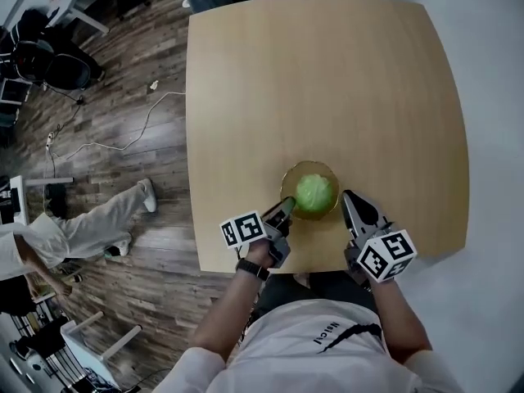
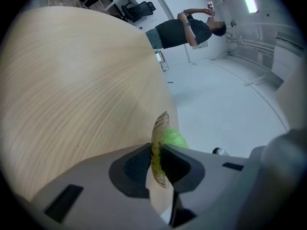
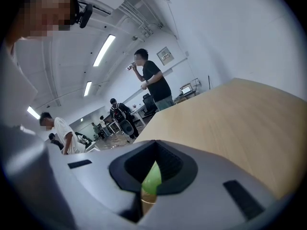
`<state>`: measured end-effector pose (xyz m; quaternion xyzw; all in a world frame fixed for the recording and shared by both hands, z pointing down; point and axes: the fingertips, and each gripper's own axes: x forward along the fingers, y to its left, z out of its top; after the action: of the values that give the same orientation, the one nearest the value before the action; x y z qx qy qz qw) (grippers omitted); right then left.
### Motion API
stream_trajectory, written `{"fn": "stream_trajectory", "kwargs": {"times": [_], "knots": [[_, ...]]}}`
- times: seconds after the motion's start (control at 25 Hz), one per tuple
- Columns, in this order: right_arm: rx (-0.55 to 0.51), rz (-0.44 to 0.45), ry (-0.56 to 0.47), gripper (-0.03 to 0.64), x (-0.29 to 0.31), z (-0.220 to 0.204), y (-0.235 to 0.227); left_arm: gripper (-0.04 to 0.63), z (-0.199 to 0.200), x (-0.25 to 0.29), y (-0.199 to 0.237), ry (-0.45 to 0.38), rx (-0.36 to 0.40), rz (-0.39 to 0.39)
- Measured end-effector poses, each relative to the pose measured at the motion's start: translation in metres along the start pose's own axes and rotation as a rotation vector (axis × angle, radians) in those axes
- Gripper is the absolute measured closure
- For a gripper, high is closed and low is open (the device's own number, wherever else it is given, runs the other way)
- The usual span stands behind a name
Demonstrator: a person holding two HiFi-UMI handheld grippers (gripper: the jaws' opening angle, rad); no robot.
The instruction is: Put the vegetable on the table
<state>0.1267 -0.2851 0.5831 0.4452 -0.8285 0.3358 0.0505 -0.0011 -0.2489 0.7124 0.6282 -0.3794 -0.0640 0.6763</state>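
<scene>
While in bowl (image 1: 309, 164), vegetable (image 1: 314, 192) between tongs (image 1: 288, 204) (image 1: 347, 196)

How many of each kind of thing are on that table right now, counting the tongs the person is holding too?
Bowl: 1
Green vegetable: 1
Tongs: 2, the left tongs and the right tongs
Total: 4
</scene>
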Motion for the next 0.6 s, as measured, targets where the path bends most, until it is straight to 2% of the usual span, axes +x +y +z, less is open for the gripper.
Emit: {"fn": "stream_trajectory", "kwargs": {"times": [0.32, 0.6], "knots": [[0.018, -0.017, 0.008, 0.603, 0.013, -0.007, -0.029, 0.529, -0.003, 0.028, 0.024, 0.021, -0.011, 0.039], [0.034, -0.027, 0.016, 0.603, 0.016, -0.008, -0.043, 0.528, 0.000, 0.047, 0.025, 0.031, -0.033, 0.031]]}}
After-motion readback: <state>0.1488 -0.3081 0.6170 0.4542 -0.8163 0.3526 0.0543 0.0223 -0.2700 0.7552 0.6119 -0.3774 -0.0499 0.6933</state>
